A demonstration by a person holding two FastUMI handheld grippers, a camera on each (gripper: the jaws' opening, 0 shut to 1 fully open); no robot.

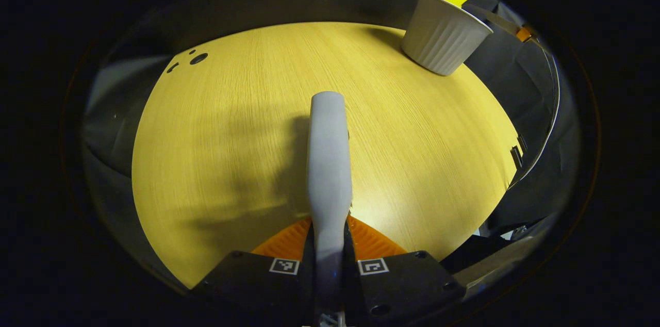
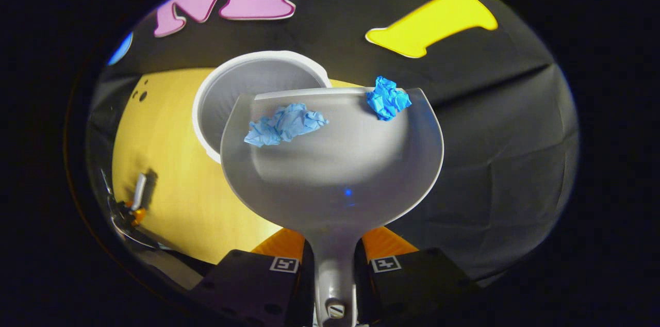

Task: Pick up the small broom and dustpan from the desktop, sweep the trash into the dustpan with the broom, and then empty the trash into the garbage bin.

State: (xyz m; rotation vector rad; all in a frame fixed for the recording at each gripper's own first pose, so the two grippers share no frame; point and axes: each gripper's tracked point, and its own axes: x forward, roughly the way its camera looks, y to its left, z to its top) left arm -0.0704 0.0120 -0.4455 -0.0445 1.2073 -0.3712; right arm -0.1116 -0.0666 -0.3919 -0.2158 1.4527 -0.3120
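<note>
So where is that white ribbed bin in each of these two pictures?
Left gripper view: the garbage bin stands upper right, on the far edge of the yellow desktop.
Right gripper view: the garbage bin sits at upper centre-left, just behind the dustpan with its blue paper wads.
Shared landmark: the yellow desktop under the bin.

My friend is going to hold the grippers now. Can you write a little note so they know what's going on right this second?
Left gripper: shut on the broom handle, held over the desk.
Right gripper: shut on the dustpan handle, pan raised by the bin.
Two blue paper wads sit in the pan, near its front lip.
Done: tools picked up, trash swept in.
Left: tip the pan so both wads drop into the bin.
</note>
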